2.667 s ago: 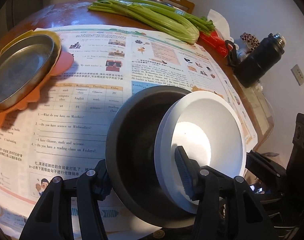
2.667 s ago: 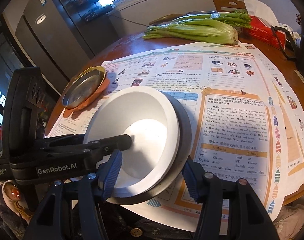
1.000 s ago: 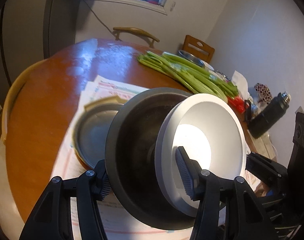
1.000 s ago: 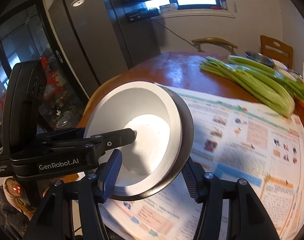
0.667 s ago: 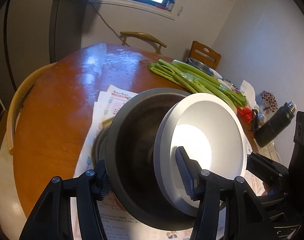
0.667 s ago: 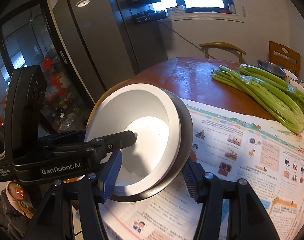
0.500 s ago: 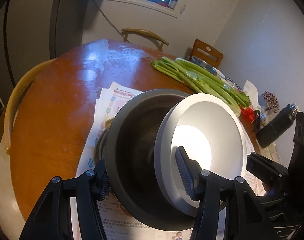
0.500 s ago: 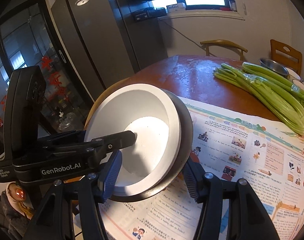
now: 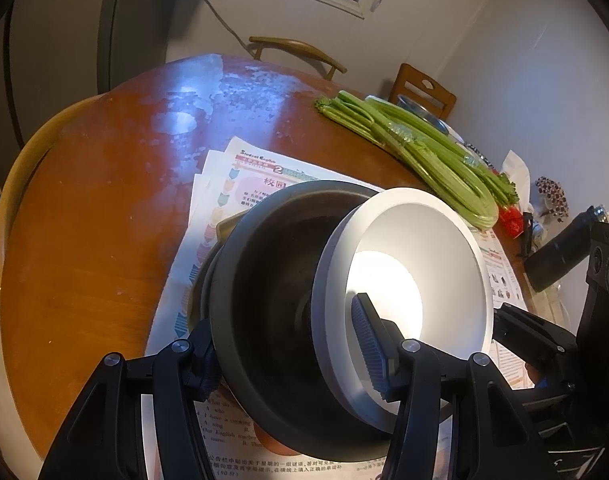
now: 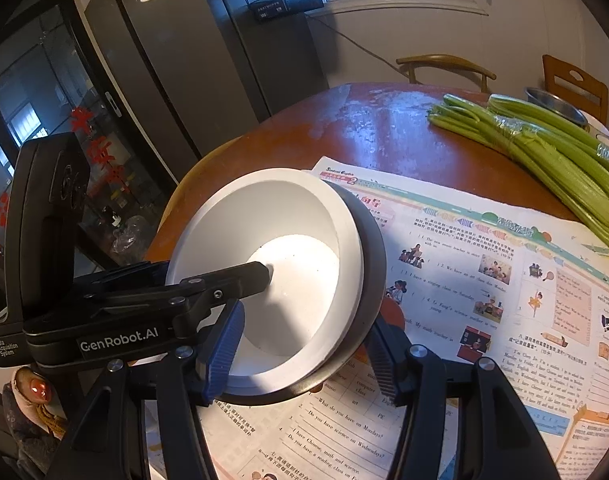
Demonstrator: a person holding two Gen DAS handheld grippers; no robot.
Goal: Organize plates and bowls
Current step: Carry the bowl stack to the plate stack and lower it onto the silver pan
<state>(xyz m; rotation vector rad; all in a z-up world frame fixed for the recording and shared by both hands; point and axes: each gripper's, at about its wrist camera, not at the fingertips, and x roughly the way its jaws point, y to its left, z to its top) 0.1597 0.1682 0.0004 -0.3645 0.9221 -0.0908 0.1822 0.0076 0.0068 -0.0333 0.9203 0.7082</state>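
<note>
Left wrist view: my left gripper (image 9: 288,346) clamps the nested dark bowl (image 9: 272,300) and white bowl (image 9: 416,264) at center, celery (image 9: 424,152) at 1 o'clock. Right wrist view: my right gripper (image 10: 304,344) pinches the same rims from the other side, above the newspaper (image 10: 484,280).

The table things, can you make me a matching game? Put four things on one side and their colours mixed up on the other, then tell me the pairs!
Things:
1. Deep round bowl held inside the other one
2. Wide shallow bowl around it
3. Long bunch of celery stalks
4. Round wooden table top

Colours:
A. Reddish brown
B. White
C. Green
D. Dark grey

Pairs: 1-B, 2-D, 3-C, 4-A
</note>
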